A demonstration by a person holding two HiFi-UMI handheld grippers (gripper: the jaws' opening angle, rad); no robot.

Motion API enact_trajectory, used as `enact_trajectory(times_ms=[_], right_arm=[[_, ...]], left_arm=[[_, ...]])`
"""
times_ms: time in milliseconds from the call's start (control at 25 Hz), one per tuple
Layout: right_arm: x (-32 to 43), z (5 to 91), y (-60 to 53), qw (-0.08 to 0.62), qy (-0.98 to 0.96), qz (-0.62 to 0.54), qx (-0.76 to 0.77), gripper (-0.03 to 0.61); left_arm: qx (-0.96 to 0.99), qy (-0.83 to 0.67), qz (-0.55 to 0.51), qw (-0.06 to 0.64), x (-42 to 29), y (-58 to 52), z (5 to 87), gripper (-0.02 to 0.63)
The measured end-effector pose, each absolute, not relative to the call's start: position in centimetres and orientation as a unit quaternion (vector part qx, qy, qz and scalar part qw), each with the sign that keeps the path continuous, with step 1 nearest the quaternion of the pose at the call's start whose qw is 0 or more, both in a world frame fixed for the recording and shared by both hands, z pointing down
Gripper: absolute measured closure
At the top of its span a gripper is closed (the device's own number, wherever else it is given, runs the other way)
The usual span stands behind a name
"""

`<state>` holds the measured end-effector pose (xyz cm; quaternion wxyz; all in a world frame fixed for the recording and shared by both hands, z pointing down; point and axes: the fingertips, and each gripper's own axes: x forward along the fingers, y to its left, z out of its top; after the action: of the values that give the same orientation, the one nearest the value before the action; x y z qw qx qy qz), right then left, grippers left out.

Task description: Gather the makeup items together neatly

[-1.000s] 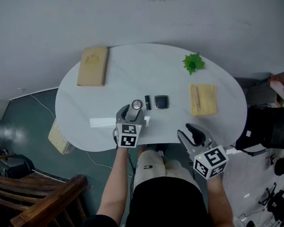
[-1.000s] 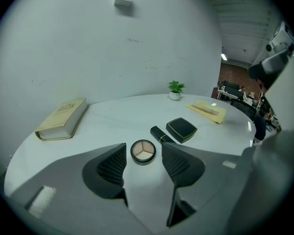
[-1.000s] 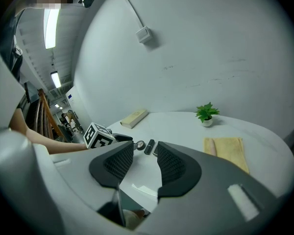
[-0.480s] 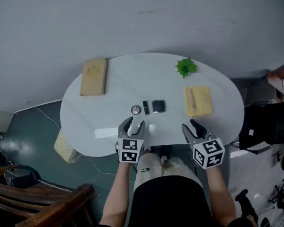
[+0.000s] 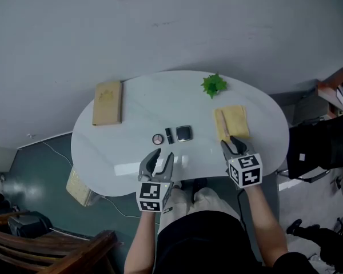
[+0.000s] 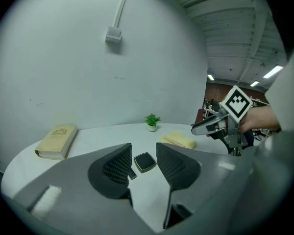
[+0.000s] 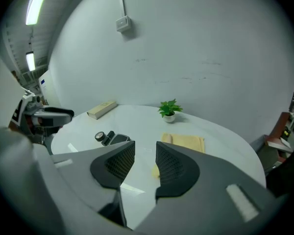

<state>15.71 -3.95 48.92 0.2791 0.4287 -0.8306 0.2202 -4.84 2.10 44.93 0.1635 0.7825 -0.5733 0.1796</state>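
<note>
Head view shows the makeup items (image 5: 169, 135) in a tight row mid-surface (image 5: 137, 113). Our left tool (image 5: 162, 156) and right tool (image 5: 231, 143) hover near the front edge, jaws apart and just narrowing on nothing. A clumsy nudge could scatter the row. We think a slim stick lies on the yellow cloth (image 5: 234, 121), but it is too small to tell.

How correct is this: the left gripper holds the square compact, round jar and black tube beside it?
No: the left gripper, jaws lately closing, grips nothing. The head view shows the square compact lying on the table, round jar and black tube beside it.
</note>
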Motion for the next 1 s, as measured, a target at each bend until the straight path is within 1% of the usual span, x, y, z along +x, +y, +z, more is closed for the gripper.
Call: enact_trajectory(times_ms=[160, 280, 440, 480, 560, 680, 1000], right_arm=[[16.6, 51.3, -5.3, 0.307, -0.817, 0.219, 0.436, 0.442], [16.7, 53.0, -6.2, 0.324, -0.811, 0.218, 0.436, 0.446], [17.0, 55.2, -7.3, 0.344, -0.800, 0.222, 0.439, 0.451], [17.1, 55.6, -7.5, 0.348, -0.797, 0.223, 0.440, 0.451], [17.2, 56.5, -8.0, 0.355, -0.793, 0.225, 0.441, 0.453], [17.2, 57.7, -8.5, 0.366, -0.788, 0.230, 0.439, 0.456], [17.5, 60.0, -9.4, 0.388, -0.771, 0.247, 0.441, 0.474]], left_arm=[[0.786, -0.576, 0.163, 0.156, -4.3, 2.3, 43.3, 0.491], [0.786, -0.578, 0.157, 0.153, -4.2, 2.3, 42.5, 0.491], [0.782, -0.585, 0.154, 0.151, -4.5, 2.4, 42.1, 0.517], [0.781, -0.587, 0.153, 0.152, -4.7, 2.3, 42.1, 0.533], [0.777, -0.591, 0.151, 0.154, -5.0, 2.4, 42.1, 0.542], [0.773, -0.597, 0.148, 0.158, -5.3, 2.4, 42.0, 0.583], [0.771, -0.599, 0.145, 0.161, -5.4, 2.2, 41.8, 0.605]])
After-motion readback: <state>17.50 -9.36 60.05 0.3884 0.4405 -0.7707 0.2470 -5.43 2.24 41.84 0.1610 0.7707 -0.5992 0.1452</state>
